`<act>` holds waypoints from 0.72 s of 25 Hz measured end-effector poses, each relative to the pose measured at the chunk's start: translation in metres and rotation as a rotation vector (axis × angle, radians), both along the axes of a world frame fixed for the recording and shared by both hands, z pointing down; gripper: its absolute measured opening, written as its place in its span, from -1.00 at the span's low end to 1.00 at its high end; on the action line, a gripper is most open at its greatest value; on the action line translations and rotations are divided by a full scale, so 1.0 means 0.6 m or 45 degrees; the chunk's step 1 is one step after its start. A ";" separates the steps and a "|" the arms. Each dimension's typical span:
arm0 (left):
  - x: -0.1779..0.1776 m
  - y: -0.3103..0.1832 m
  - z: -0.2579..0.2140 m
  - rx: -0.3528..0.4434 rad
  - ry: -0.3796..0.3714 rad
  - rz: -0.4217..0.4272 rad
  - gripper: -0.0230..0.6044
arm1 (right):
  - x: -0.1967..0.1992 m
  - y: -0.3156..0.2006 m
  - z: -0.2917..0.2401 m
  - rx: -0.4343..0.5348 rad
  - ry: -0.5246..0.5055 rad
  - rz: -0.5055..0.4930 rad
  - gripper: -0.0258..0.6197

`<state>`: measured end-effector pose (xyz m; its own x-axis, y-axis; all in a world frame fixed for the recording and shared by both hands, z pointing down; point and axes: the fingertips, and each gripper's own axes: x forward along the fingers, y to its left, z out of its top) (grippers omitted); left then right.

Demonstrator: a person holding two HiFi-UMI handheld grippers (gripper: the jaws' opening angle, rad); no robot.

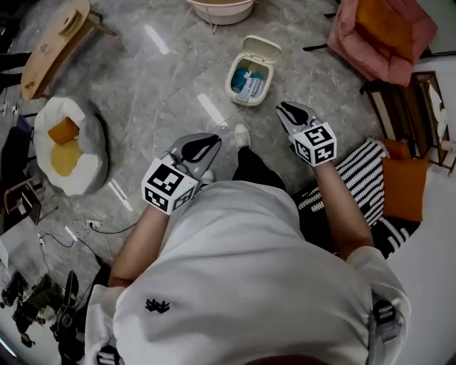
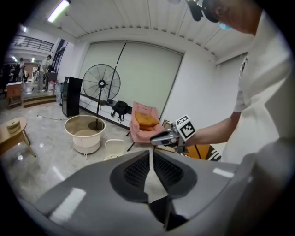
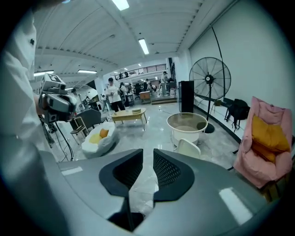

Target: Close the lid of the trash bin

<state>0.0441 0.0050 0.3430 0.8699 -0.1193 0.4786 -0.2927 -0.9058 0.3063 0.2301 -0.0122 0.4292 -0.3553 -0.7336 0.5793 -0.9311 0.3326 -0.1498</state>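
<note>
Our left gripper (image 1: 216,140) is held low over the grey marble floor (image 1: 164,78). In its own view the two dark ribbed jaws come together at the tips, with only a thin slit lower down, and nothing is between them. Our right gripper (image 1: 283,107) is narrow but not closed: in its own view we see a slim gap between the jaws, and only floor shows through it.

The small white plastic trash bin (image 1: 231,84) stands on the floor ahead of both grippers, well apart from them and nearer to the right one. Its rounded white lid (image 1: 261,48) is open and leans back on the far side. Inside the bin we see blue and white things, but we cannot tell what they are.

Beyond the bin stands a round cream tub (image 1: 221,10). To the right is a pink soft chair (image 1: 420,28) with an orange cushion (image 1: 381,21). To the left lies a white beanbag (image 1: 85,171), and farther away stands a light wooden table (image 1: 53,43).
</note>
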 end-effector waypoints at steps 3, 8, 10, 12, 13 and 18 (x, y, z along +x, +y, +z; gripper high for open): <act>0.029 -0.028 0.003 -0.035 -0.006 -0.068 -0.67 | 0.051 -0.076 0.050 -0.050 0.001 -0.043 -0.77; 0.057 -0.057 0.019 -0.059 -0.032 -0.186 -0.67 | 0.120 -0.176 0.134 -0.123 -0.006 -0.089 -0.77; 0.059 -0.066 0.025 -0.073 -0.041 -0.242 -0.67 | 0.141 -0.210 0.165 -0.151 -0.004 -0.093 -0.77; 0.057 -0.072 0.028 -0.093 -0.051 -0.286 -0.67 | 0.157 -0.241 0.190 -0.177 -0.006 -0.095 -0.77; 0.056 -0.074 0.030 -0.103 -0.056 -0.302 -0.67 | 0.164 -0.256 0.200 -0.183 -0.006 -0.096 -0.77; 0.059 -0.087 0.045 -0.135 -0.078 -0.351 -0.67 | 0.195 -0.339 0.239 -0.186 0.015 -0.109 -0.77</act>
